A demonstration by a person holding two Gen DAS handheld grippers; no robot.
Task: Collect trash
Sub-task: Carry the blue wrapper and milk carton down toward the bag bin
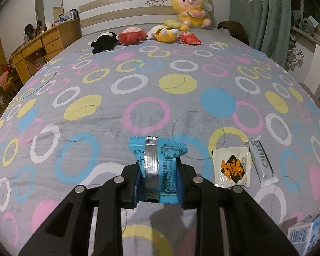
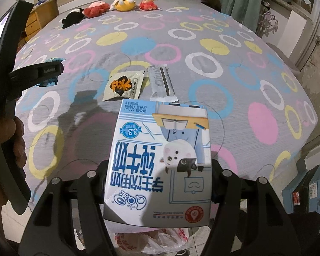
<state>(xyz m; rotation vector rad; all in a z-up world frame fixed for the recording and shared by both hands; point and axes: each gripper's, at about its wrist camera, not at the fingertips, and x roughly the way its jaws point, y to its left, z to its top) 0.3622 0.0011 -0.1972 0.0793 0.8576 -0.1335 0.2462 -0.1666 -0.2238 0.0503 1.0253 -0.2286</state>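
Left wrist view: the left gripper is nearly closed, pinching a blue snack wrapper above the bed. The right gripper, about half open, clamps a milk carton. A white sachet and a grey wrapper lie side by side on the sheet. Likely next: carry both loads, grips firm, to the plastic bag below, releasing only over its mouth.

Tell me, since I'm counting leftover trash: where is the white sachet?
In both views the white sachet lies flat on the bed, beside the grey wrapper.
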